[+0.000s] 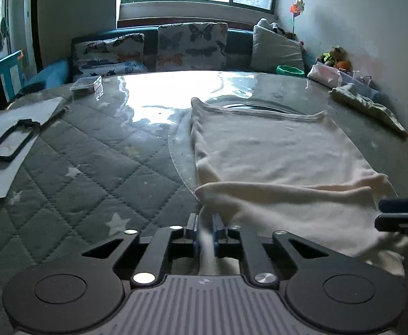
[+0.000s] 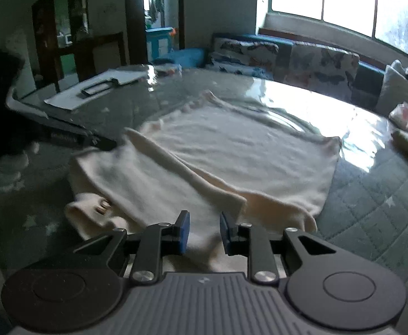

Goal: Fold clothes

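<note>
A cream knitted garment [image 1: 273, 150] lies spread on the quilted grey table, its near part folded over toward me. My left gripper [image 1: 205, 230] is shut on the garment's near left corner, with cloth pinched between the blue pads. The right gripper's black body [image 1: 402, 215] shows at the right edge of the left wrist view, at the garment's near right side. In the right wrist view the same garment [image 2: 231, 150] fills the middle, a sleeve folded across it. My right gripper [image 2: 204, 231] is open just above the near fold, holding nothing.
A black phone case [image 1: 11, 142] on white paper and a small clear box [image 1: 86, 83] lie at the left. A crumpled green cloth [image 1: 368, 106] and a pink pouch [image 1: 324, 74] sit at the right. A sofa with butterfly cushions [image 1: 192, 46] stands behind the table.
</note>
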{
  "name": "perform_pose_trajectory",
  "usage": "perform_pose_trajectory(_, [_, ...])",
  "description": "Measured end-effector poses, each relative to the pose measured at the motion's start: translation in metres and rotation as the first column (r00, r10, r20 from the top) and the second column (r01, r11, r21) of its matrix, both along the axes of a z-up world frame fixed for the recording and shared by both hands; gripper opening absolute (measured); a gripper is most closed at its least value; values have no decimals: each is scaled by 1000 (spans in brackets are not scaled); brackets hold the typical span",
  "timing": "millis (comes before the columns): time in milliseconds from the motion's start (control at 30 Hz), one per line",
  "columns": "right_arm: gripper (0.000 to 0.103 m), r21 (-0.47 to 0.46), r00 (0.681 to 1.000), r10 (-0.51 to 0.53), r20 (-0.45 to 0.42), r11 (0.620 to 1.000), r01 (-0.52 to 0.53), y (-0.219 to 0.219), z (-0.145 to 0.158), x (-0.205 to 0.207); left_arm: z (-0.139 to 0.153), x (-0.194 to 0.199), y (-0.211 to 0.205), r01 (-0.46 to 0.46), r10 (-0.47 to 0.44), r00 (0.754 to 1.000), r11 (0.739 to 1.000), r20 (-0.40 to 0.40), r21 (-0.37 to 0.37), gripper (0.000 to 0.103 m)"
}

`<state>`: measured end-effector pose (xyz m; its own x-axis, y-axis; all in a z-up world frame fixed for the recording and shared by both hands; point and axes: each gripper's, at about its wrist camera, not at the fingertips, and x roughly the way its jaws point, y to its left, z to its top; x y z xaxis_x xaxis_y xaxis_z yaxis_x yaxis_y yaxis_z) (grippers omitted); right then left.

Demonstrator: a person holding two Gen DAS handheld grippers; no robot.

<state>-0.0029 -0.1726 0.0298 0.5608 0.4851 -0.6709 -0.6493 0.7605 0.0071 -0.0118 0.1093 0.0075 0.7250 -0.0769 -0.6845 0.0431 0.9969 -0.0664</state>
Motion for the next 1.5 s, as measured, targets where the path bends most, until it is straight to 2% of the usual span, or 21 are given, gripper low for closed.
perform_pose_trajectory(133, [28, -23, 999, 37, 18, 999, -36, 6, 2, -10, -4, -8, -5, 18, -18, 1000, 998, 0, 55, 20])
perform_pose_trajectory(267, [29, -45, 1000, 26, -5, 999, -26, 4, -6, -13, 2, -15, -3, 17, -18, 1000, 998, 11, 63, 21])
perform_pose_trajectory(433, [30, -40, 999, 46, 24, 998, -45, -11, 12, -30, 19, -45, -8, 153, -158, 985, 985, 65, 79, 21])
perform_pose_trajectory(600, [37, -126, 994, 108, 17, 986, -105, -23, 13, -57, 17, -82, -29, 331, -347, 935, 928, 76, 168, 22])
perform_pose_trajectory(700, [39, -168, 989, 149, 11, 975, -145, -21, 8, -70, 9, -93, -45, 393, -422, 904, 886, 75, 245, 27])
perform_pose_trajectory(800, [47, -206, 983, 180, 40, 964, -169, -15, 0, -79, 1, -97, -60, 435, -476, 877, 846, 69, 309, 29])
perform_pose_trajectory(933, [47, -224, 977, 203, 65, 957, -184, -7, -6, -79, -7, -97, -72, 456, -509, 858, 815, 65, 358, 31])
perform_pose_trajectory(1067, [47, -222, 976, 206, 77, 957, -185, -3, -10, -73, -11, -94, -76, 473, -530, 845, 797, 62, 376, 31])
perform_pose_trajectory(1133, [43, -211, 976, 206, 76, 960, -186, -2, -11, -70, -12, -94, -77, 481, -544, 836, 789, 72, 381, 30])
perform_pose_trajectory(1200, [38, -194, 976, 208, 64, 962, -192, -2, -11, -67, -13, -94, -78, 485, -554, 828, 784, 86, 387, 27])
perform_pose_trajectory(1233, [29, -183, 976, 208, 59, 964, -194, -2, -11, -65, -13, -94, -78, 485, -556, 826, 783, 90, 388, 19])
perform_pose_trajectory(1267, [26, -175, 977, 203, 56, 966, -191, -2, -11, -64, -14, -94, -78, 482, -555, 827, 786, 96, 387, 16])
perform_pose_trajectory(1300, [24, -168, 978, 199, 53, 968, -188, -2, -10, -63, -13, -92, -77, 475, -547, 830, 793, 104, 383, 10])
perform_pose_trajectory(1333, [15, -159, 979, 195, 54, 970, -184, -4, -9, -62, -11, -90, -76, 463, -535, 837, 805, 115, 370, 8])
perform_pose_trajectory(1400, [14, -132, 983, 178, 55, 977, -169, -7, -4, -58, -4, -84, -73, 437, -504, 852, 833, 140, 338, 7])
perform_pose_trajectory(1500, [14, -121, 984, 161, 79, 981, -151, -9, 2, -53, 4, -72, -71, 404, -466, 869, 862, 167, 306, 7])
